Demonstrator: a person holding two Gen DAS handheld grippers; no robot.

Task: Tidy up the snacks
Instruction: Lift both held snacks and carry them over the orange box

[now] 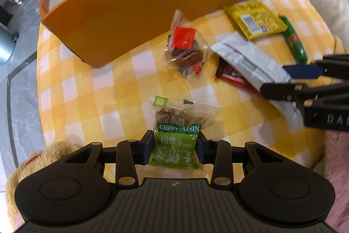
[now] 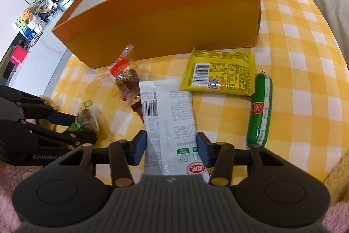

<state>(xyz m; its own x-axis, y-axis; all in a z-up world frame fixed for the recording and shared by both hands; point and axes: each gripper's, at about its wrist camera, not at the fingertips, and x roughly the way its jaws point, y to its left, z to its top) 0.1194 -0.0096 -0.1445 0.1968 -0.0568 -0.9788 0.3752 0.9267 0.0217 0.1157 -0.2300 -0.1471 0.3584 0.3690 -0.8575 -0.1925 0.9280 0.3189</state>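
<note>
Left gripper is clamping the raisin packet; right gripper is pinching the white wrapper, whose slick film may be slipping free before reaching the orange box ahead

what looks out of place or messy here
Nothing spilled or torn. The snacks just lie loose outside the orange box; the white packet overlaps a dark red wrapper, and the clear-wrapped snack sits askew.

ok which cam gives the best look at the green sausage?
Right wrist. The green sausage lies whole and sharp beside the yellow packet, red label readable. Left wrist shows it small near the frame edge, blurred, its lower end behind the right tool.
</note>
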